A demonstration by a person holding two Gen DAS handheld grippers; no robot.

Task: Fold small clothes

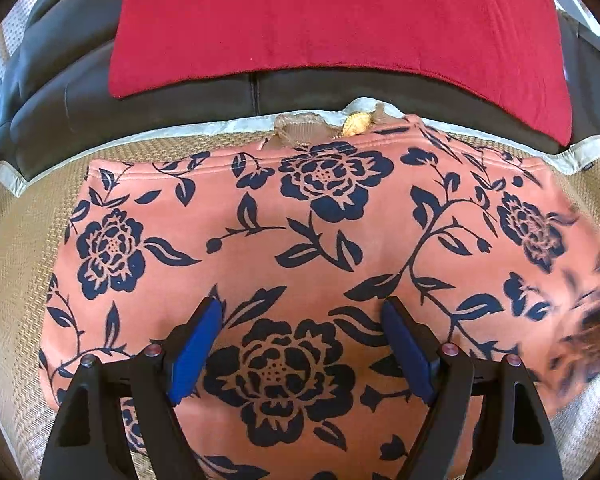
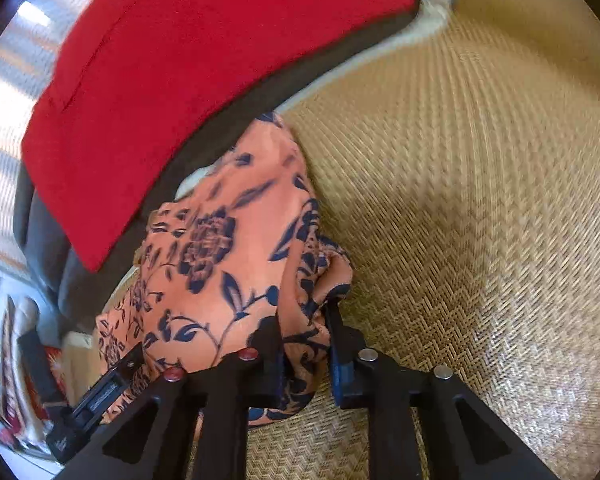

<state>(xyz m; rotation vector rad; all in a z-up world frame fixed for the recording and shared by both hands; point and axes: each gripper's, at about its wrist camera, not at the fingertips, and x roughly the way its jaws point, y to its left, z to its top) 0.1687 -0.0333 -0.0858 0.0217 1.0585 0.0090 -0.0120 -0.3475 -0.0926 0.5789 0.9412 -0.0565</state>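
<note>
A salmon-orange garment with dark blue flowers (image 1: 300,248) lies spread flat on a woven straw mat (image 1: 16,264). My left gripper (image 1: 302,308) hovers open over its near middle, blue pads wide apart, holding nothing. In the right wrist view my right gripper (image 2: 304,316) is shut on a bunched edge of the same garment (image 2: 220,264) and lifts it off the mat (image 2: 480,200). That lifted edge shows blurred at the right of the left wrist view (image 1: 588,320).
A red cushion (image 1: 332,20) leans on the dark sofa back (image 1: 80,96) beyond the mat; it also shows in the right wrist view (image 2: 172,80). A small tan item with a yellow piece (image 1: 356,124) lies at the garment's far edge. The left gripper's body (image 2: 96,400) shows low left.
</note>
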